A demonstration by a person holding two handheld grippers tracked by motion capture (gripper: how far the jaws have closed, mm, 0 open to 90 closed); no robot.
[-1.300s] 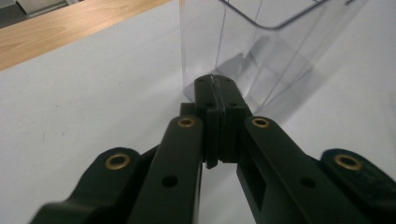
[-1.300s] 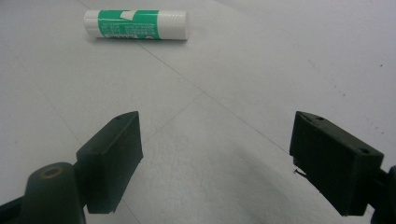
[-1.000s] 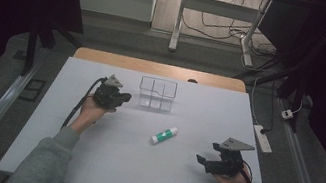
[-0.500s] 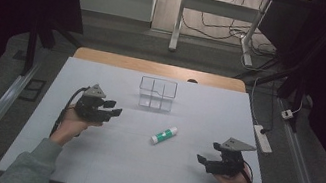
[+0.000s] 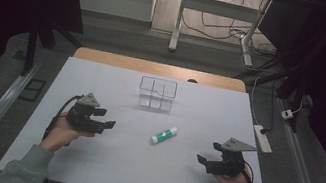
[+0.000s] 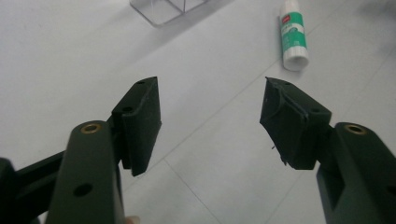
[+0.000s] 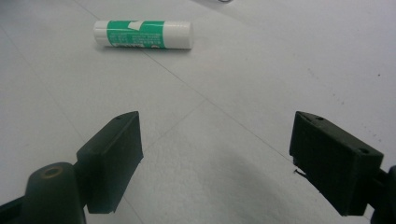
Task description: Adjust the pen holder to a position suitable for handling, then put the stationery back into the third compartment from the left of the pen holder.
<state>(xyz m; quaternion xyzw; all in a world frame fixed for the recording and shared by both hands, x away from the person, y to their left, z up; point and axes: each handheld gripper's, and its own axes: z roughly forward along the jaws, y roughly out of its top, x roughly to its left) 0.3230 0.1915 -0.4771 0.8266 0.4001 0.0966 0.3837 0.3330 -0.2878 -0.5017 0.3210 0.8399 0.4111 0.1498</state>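
In the high view the glue stick (image 5: 164, 136) lies on its side just right of the centre of the frame, on bare white table (image 5: 135, 178) between the left tool (image 5: 104, 118) at centre left and the right tool (image 5: 203, 161) at lower right, well apart from both and from every table edge. A clear box (image 5: 157, 93) stands above it toward the far edge, with open surface all around. The left gripper view shows the left tool's jaws, which have just been opening, spread with nothing between them, the stick at upper right; the right gripper view shows the right tool (image 7: 215, 163) spread and empty too, and the stick's green label at upper left.
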